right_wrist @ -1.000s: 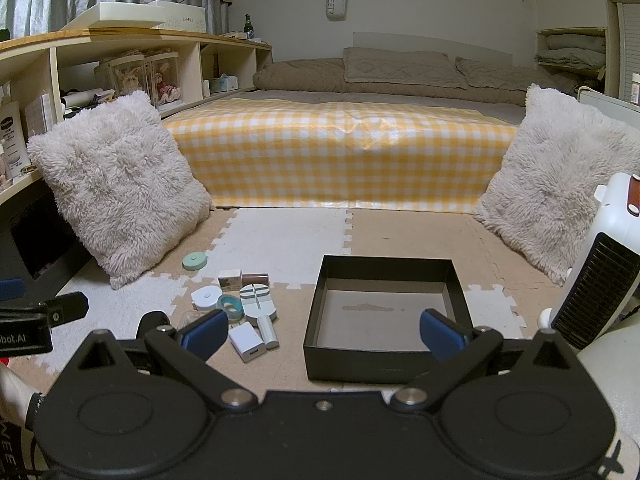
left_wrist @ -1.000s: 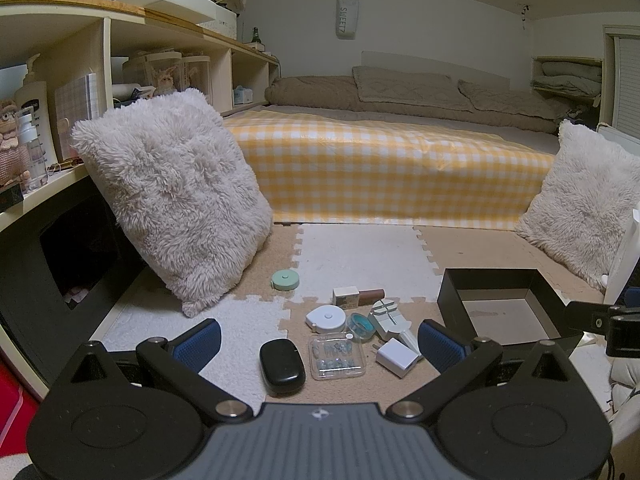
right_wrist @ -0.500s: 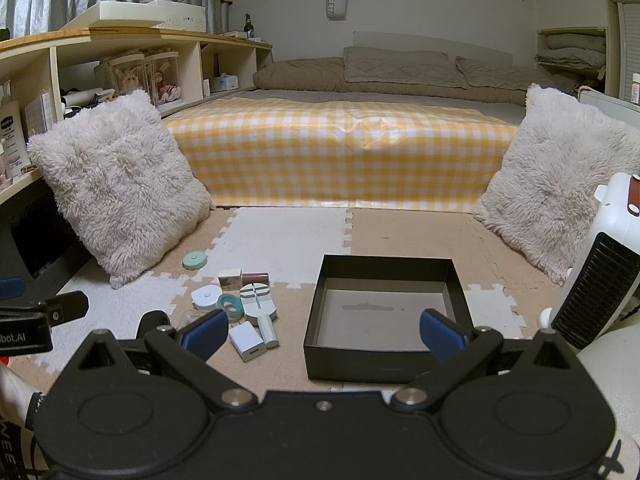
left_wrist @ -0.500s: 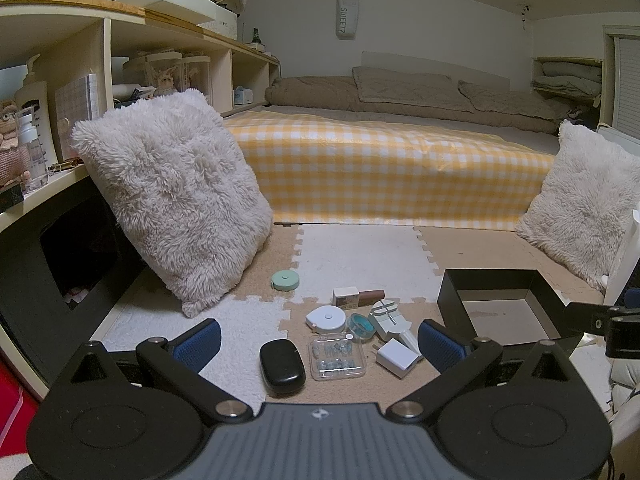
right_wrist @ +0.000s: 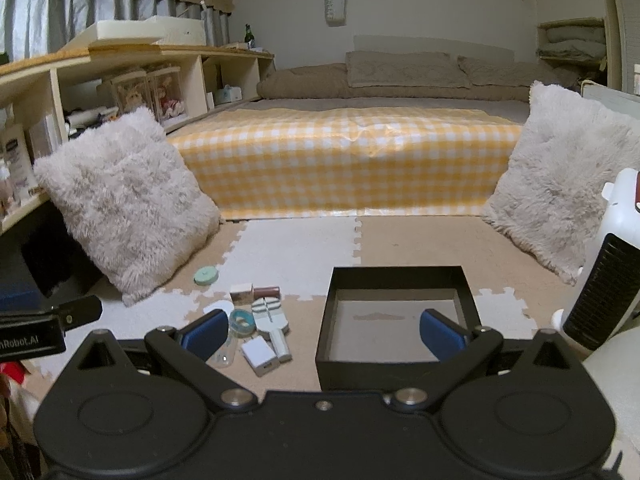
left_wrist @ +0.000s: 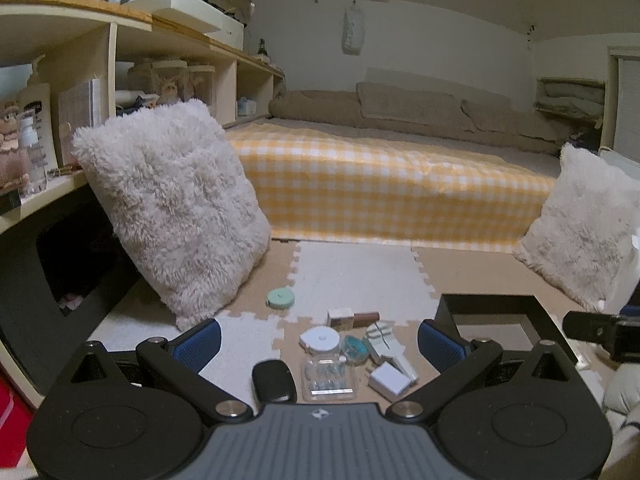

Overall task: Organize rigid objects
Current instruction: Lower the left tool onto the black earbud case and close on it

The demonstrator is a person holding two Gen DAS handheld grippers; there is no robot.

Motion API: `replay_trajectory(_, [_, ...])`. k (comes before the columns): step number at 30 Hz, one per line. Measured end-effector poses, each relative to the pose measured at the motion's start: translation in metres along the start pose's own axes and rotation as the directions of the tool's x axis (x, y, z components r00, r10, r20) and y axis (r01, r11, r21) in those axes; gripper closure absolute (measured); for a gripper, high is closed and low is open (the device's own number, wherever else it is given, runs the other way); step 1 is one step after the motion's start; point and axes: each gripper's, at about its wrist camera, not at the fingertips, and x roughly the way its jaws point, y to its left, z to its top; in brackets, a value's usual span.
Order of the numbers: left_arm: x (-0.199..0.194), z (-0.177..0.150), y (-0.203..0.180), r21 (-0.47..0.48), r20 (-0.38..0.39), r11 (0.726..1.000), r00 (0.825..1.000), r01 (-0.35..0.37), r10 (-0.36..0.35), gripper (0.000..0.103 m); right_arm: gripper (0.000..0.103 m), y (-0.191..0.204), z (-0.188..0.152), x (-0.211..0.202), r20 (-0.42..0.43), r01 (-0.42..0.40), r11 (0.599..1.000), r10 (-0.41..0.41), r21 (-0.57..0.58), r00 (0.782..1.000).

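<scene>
Several small items lie in a cluster on the foam floor mat: a black oval case (left_wrist: 273,378), a clear plastic box (left_wrist: 328,372), a white square block (left_wrist: 390,378), a white round disc (left_wrist: 320,338), a teal ring (left_wrist: 353,347) and a green round tin (left_wrist: 281,298). A black open box (right_wrist: 394,322) sits to their right with nothing inside. My left gripper (left_wrist: 318,346) is open just above the cluster. Over the box's near wall my right gripper (right_wrist: 324,334) is also open, holding nothing.
Two fluffy white cushions (left_wrist: 172,208) (right_wrist: 568,172) lean at the left and right. A bed with a yellow checked cover (right_wrist: 344,160) fills the back. Wooden shelves (left_wrist: 120,60) run along the left. A white heater (right_wrist: 604,276) stands at the right.
</scene>
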Motion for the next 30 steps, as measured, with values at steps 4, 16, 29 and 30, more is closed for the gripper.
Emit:
replay_trajectory(4, [0.007, 0.009, 0.0, 0.0, 0.021, 1.0, 1.0, -0.009, 0.009, 0.0, 0.0, -0.004, 0.013, 0.007, 0.041, 0.044, 0.999, -0.044, 0.008, 0.998])
replay_trajectory(16, [0.037, 0.037, 0.002, 0.03, 0.088, 0.999, 0.995, -0.044, 0.041, 0.0, 0.0, -0.061, 0.056, 0.048, 0.089, 0.118, 0.987, -0.127, 0.107, 0.988])
replay_trajectory(29, [0.117, 0.055, 0.03, 0.032, 0.006, 0.995, 0.996, -0.094, 0.094, 0.0, 0.0, -0.114, 0.071, 0.132, -0.016, 0.245, 0.969, -0.245, 0.033, 0.969])
replay_trajectory(30, [0.125, 0.055, 0.033, 0.039, -0.011, 0.994, 0.995, -0.102, 0.103, 0.0, 0.0, -0.118, 0.068, 0.138, -0.034, 0.252, 0.967, -0.251, 0.024, 0.967])
